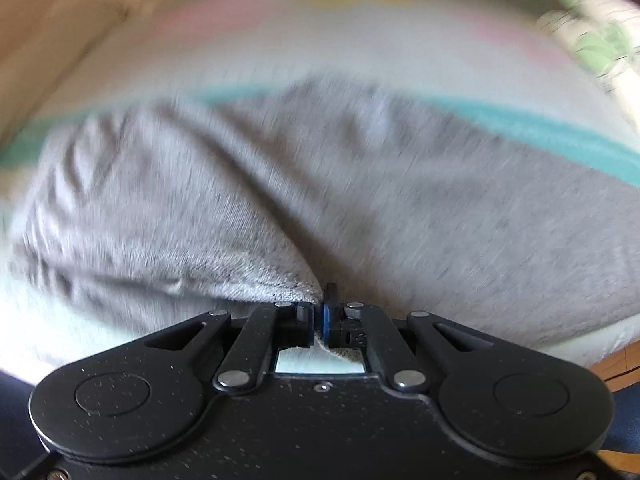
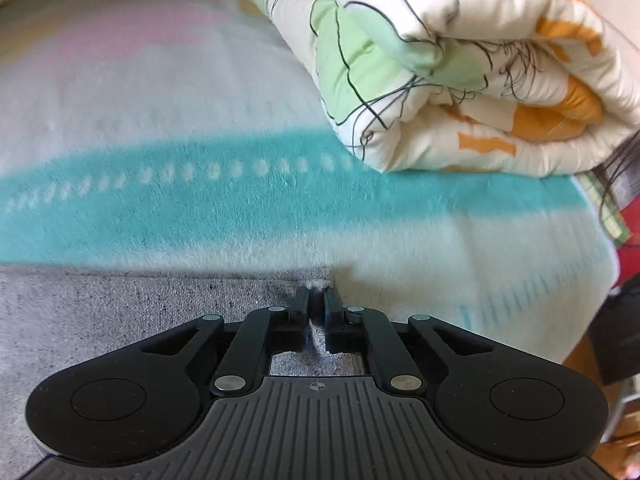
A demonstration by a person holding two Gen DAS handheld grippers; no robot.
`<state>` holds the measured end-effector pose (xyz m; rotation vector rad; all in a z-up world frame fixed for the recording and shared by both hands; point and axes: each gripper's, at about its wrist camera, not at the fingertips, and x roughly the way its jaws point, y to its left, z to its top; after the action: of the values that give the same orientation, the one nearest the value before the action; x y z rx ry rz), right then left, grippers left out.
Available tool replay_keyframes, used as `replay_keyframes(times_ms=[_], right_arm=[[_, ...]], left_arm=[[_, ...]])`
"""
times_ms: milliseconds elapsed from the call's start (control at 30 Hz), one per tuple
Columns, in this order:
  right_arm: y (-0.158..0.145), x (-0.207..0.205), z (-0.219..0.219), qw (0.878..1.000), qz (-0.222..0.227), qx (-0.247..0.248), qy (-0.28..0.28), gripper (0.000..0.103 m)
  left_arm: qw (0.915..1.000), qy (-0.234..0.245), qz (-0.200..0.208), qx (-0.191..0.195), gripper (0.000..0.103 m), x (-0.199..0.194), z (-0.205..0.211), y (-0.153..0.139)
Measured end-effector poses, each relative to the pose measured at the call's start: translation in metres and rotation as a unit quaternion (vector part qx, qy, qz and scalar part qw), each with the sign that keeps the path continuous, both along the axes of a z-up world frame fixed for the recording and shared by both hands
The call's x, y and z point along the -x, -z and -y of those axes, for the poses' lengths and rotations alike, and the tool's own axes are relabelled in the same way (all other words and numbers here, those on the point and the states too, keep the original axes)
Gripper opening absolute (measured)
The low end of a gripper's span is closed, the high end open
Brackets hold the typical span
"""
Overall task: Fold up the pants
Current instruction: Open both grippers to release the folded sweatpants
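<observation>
Bed: striped blanket (image 2: 224, 196) with a teal band, pale and pink bands beyond it; wooden wall or headboard at the far side.
Landmark: teal band of the blanket.
Pants (image 1: 360, 200): grey knit, lying on the near side of the teal band, one rumpled hump reaching up over it; long axis runs roughly along the band, left to right.
Duvet (image 2: 460, 64): rolled, white with green and orange print, on the far side of the band, well apart from the pants.
Left gripper (image 1: 318, 316): fingers clenched on a pinch of grey cloth at the near edge, tilted steeply downward.
Right gripper (image 2: 318, 300): fingers nearly together on the pants' corner just short of the band, grasping cloth, tilted downward.
Key relation: both hands hold the near edge, left toward the bunched end, right at the flat corner; the rest of the pants lies ahead of the fingers.
Likely next: carry the held edge along or across the long axis to double the cloth.
</observation>
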<state>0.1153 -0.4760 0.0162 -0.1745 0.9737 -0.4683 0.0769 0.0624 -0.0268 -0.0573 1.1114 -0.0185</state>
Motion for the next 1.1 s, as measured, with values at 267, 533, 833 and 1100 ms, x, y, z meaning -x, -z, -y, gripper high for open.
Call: replay_keyframes(times_ms=[267,533,833,1100], right_arm=[[-0.071,-0.002,-0.073,0.993,0.082,0.017,-0.086,0.015],[-0.102,-0.012,-0.209,0.956,0.105,-0.042,-0.271,0.018],[-0.059,0.007,-0.348,0.893,0.054,-0.117,-0.432,0.018],[-0.031,0.041,-0.429,0.834,0.022,-0.159,-0.528,0.018]], left_arm=[[0.9995,0.030,-0.010,0.010,0.024,0.016,-0.008,-0.009],[0.9993,0.007,0.029,0.022,0.052,0.030,-0.055,-0.052],[0.9911,-0.131,0.018,-0.006,0.059,-0.011,-0.166,-0.063],[0.9798,-0.199,-0.010,0.020,0.065,-0.026,-0.218,-0.045]])
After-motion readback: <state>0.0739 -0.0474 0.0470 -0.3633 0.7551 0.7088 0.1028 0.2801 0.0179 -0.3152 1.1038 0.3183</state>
